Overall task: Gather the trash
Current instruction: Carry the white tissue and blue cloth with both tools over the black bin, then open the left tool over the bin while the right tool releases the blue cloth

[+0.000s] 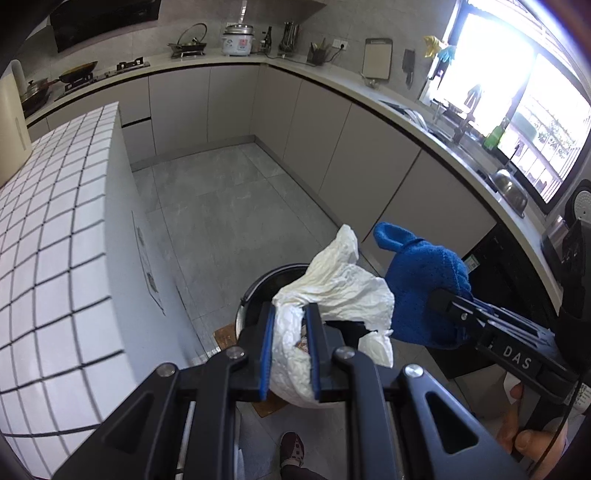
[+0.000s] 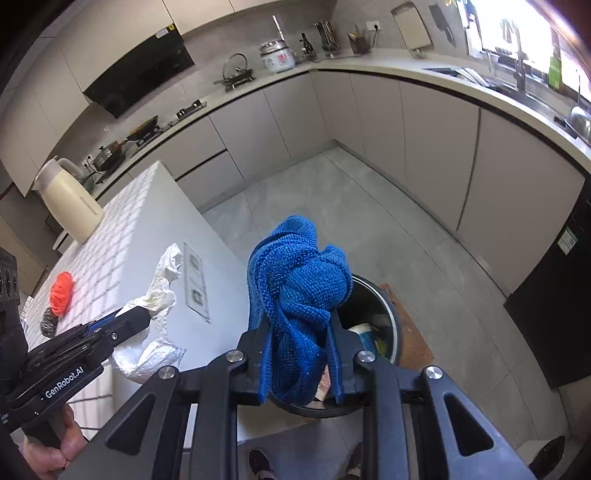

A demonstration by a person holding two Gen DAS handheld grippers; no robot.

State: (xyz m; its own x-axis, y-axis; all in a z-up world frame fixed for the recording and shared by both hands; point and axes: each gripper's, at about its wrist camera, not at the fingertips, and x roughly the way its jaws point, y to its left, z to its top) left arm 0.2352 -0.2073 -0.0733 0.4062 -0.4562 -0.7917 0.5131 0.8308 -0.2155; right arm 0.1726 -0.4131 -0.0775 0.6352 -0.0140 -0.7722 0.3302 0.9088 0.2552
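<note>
Two loads over bin [image 2: 380, 321]: left gripper [image 1: 290, 350] clamped on paper wad [image 1: 332, 291], right gripper [image 2: 297, 354] clamped on blue cloth [image 2: 299, 295]. Step: carry to bin. Next: centre paper above opening, then part fingers.

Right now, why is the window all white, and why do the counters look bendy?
In the left wrist view the window is blown out by daylight, so little outside shows, and the counter curves because of the fisheye lens. In the right wrist view the window glares white too, the cabinets bow the same way, and the blue cloth stays sharp.
</note>
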